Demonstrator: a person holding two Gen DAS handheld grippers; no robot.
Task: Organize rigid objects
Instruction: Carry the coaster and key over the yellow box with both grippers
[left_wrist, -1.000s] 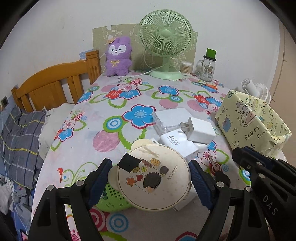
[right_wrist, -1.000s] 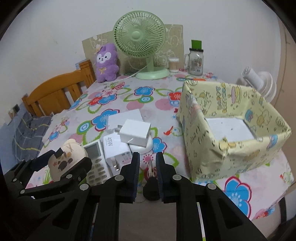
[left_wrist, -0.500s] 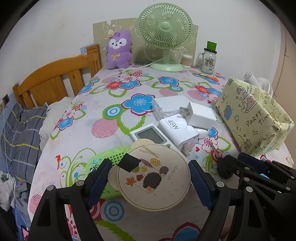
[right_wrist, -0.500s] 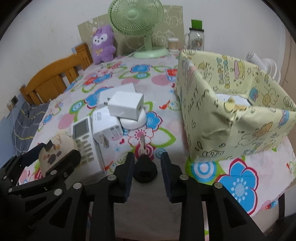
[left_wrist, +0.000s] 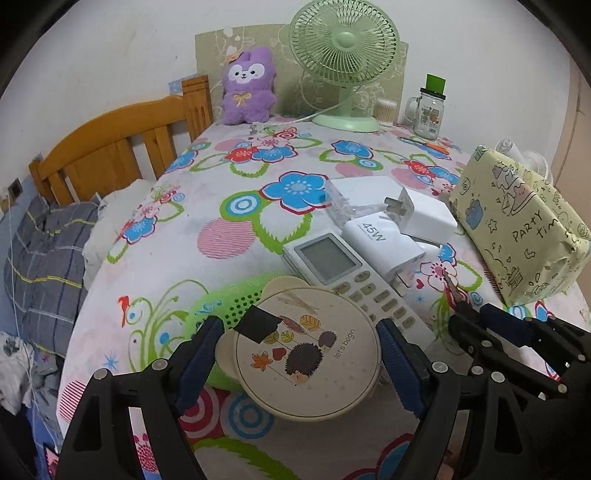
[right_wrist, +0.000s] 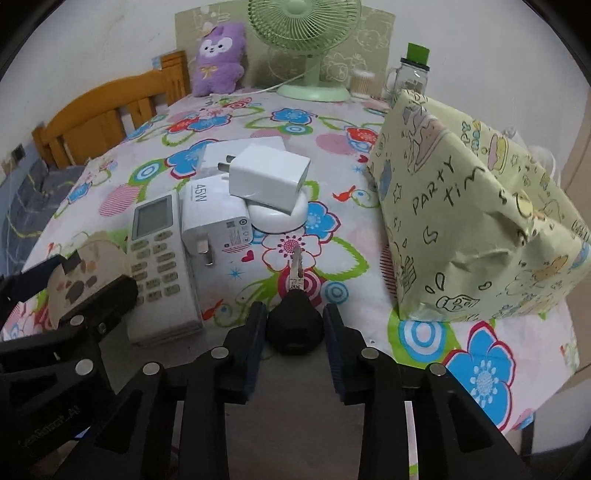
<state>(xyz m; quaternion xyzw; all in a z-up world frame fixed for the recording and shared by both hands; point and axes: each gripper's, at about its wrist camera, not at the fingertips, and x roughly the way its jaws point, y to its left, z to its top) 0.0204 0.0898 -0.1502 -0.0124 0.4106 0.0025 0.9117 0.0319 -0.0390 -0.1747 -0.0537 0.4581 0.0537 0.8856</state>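
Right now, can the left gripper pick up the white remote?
Probably not: the left gripper is clamped on the round hedgehog tin, so its jaws are full, though the white remote lies ahead.

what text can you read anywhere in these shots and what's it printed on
"45W": on the white charger beside the remote control.
"let's begin": on the round hedgehog lid held in the left tool.
"PARTY TIM", cut off at the fold: on the yellow wrapped box.
Too small to read: the charger's end label, the remote's buttons, the glass jar's sticker, the key's markings.
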